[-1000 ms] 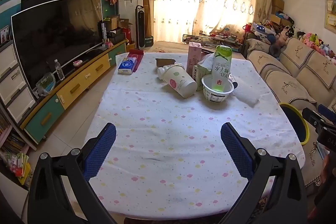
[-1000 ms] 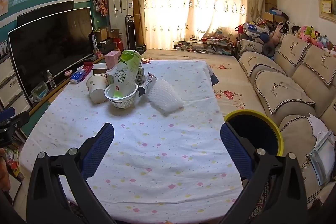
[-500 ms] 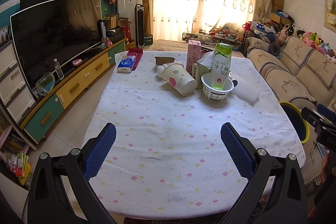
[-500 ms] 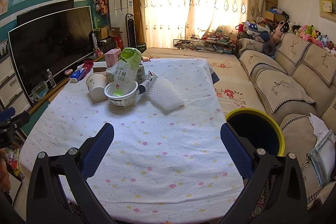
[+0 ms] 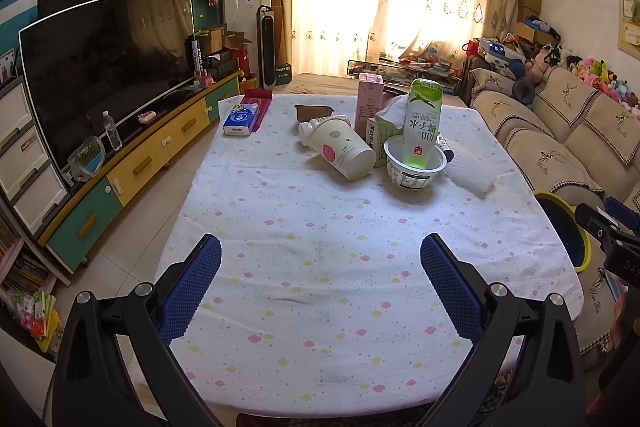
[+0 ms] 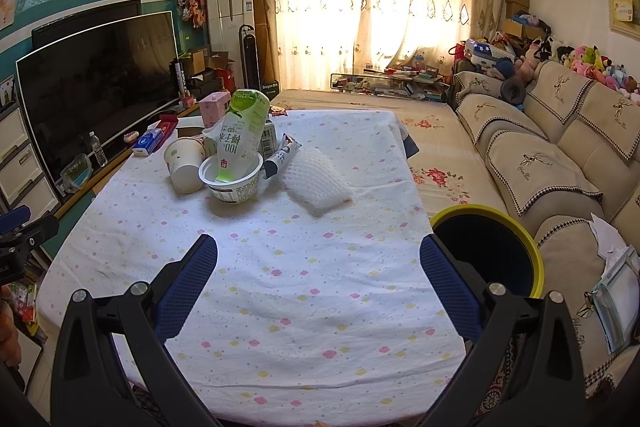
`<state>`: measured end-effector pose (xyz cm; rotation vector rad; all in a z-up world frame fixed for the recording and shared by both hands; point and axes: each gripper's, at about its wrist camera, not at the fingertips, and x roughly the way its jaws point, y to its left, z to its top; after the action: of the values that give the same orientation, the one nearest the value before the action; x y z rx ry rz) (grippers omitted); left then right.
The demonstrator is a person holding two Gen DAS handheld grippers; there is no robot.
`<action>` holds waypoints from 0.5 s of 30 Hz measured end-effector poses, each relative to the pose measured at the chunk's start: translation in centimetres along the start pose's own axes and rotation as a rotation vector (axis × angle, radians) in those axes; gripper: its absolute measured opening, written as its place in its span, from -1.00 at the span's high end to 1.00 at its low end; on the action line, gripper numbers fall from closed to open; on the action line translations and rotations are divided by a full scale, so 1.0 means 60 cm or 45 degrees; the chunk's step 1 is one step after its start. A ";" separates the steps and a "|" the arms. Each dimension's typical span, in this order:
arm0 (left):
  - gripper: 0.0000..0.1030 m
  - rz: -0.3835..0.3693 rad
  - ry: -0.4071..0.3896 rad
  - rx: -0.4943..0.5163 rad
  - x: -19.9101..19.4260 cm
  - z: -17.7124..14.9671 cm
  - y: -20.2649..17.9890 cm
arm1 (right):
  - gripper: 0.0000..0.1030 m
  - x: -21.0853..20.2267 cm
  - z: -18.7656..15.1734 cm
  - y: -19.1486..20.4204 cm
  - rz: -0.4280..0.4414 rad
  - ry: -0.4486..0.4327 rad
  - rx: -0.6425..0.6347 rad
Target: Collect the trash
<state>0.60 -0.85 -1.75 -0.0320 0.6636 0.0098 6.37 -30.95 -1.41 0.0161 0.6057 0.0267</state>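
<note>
The collection was judged to be at its very start, with nothing yet picked up and an approach to the first piece of trash called for next. The left gripper (image 5: 320, 283) was held with its blue-padded fingers spread wide and empty above the near part of the white cloth-covered table with pastel cloud print (image 5: 320, 227), and the right gripper (image 6: 318, 283) was likewise held wide apart and empty. The trash was seen clustered at the far part of that table, well apart from both grippers: a white plastic bowl (image 5: 414, 169) in which a green-and-white drink bottle (image 5: 422, 119) stood upside down and leaning, a white paper cup lying on its side (image 5: 340, 149) just left of the bowl, a pink carton (image 5: 370, 99) and a green-and-white carton (image 5: 378, 137) behind it, and a white bubble-wrap pad (image 6: 316, 181) just right of it. A black bin with a yellow rim (image 6: 486, 251) was seen off the table's right edge, close beside the right gripper. A forward reach by either gripper was judged necessary, and the bubble-wrap pad was thought the easiest first target for the right one.
</note>
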 end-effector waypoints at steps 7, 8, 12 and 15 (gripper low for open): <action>-0.91 0.001 0.012 0.001 0.000 0.005 0.003 | -0.88 0.000 -0.001 0.001 0.002 0.002 0.001; -0.91 0.001 0.012 0.000 0.000 0.005 0.003 | -0.88 0.000 -0.001 0.001 0.002 0.002 0.001; -0.91 0.001 0.013 0.000 0.001 0.005 0.002 | -0.87 -0.001 0.000 0.001 0.002 0.003 0.001; -0.91 0.001 0.015 0.000 -0.001 0.006 0.003 | -0.87 0.012 -0.008 0.008 0.004 0.004 0.000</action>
<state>0.77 -0.67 -1.47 -0.0322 0.6753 0.0102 6.67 -30.43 -2.19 0.0172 0.6085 0.0295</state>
